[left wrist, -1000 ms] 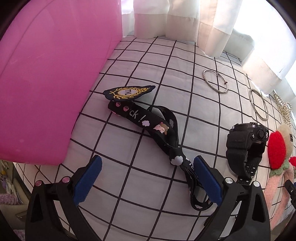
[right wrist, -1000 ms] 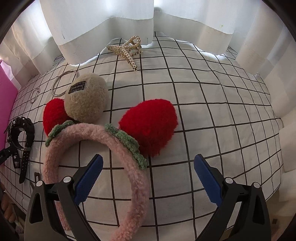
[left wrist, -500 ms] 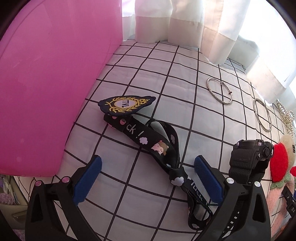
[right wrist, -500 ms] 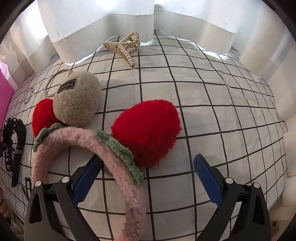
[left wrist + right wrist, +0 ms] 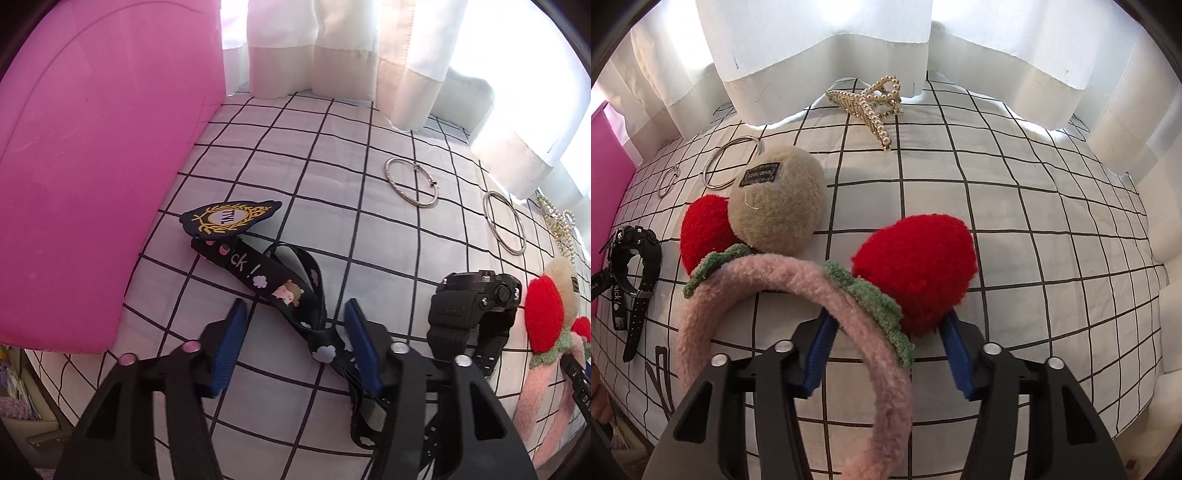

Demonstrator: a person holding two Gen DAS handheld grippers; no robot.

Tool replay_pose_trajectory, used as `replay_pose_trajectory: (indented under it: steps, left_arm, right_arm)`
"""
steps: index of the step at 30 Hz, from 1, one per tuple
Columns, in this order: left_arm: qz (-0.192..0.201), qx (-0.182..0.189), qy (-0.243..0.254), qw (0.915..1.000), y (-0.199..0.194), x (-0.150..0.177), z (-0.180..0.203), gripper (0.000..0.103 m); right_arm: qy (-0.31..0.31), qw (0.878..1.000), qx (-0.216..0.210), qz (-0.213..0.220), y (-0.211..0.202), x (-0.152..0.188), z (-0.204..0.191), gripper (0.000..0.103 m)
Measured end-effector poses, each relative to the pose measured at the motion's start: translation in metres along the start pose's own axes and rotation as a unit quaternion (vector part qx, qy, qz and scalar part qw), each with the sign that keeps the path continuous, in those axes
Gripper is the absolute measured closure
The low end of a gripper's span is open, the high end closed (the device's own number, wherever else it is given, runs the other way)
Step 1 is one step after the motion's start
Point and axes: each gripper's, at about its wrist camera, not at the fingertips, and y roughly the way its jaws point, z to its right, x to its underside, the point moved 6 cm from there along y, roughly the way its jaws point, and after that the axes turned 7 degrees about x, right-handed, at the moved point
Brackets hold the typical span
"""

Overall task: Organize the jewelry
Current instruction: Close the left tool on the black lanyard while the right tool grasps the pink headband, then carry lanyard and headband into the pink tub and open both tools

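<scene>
Lanyard (image 5: 280, 291) in left view; headband (image 5: 827, 295) right.

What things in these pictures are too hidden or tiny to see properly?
- Left wrist view: the black printed strap has its near end hidden under the left gripper, whose jaws are closing around it.
- Left wrist view: the pearl hair claw is small and cut off by the edge.
- Right wrist view: the pink fuzzy headband runs behind the closing right gripper.
- Right wrist view: writing on the beige pom-pom's label is unreadable.
</scene>
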Motion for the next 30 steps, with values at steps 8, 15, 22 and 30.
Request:
replay_pose_trajectory:
  steps: [8,15,22,30]
  left_arm:
    - [-0.004,0.038,0.000,0.9993,-0.006,0.002,0.004,0.091]
    - [0.009,0.047,-0.001,0.9989,-0.028,0.011,0.000,0.092]
    - [0.036,0.058,0.017,0.9975,-0.064,0.007,0.010,0.092]
    - [0.077,0.076,0.042,0.9933,-0.113,-0.009,0.035,0.092]
  right_arm:
    - [0.031,0.998,-0.044,0.011,-0.007,0.007,0.009,0.085]
    - [0.032,0.997,-0.058,0.039,-0.027,0.009,0.009,0.086]
    - [0.033,0.995,-0.068,0.063,-0.055,0.011,0.015,0.086]
    - [0.034,0.991,-0.077,0.104,-0.098,-0.001,0.024,0.086]
